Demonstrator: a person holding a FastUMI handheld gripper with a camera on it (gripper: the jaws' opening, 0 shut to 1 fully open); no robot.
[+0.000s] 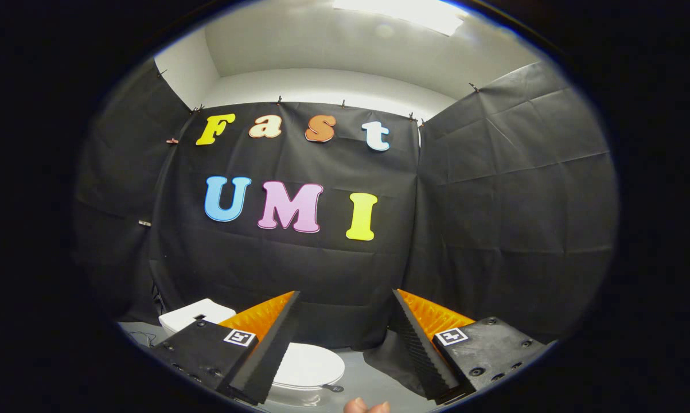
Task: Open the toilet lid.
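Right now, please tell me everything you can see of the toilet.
The toilet is white and looks glossy. Its oval lid lies flat, closed, and a boxy tank stands behind it. It sits on a grey floor by the black cloth wall. One finger hides part of it. The gripper is open above it, touching nothing.

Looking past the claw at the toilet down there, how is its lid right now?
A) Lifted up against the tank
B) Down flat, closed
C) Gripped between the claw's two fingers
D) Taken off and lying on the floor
B: the toilet lid lies flat over the bowl, ahead of the tank, while the claw hangs open above it with its fingers spread wide and nothing between them.
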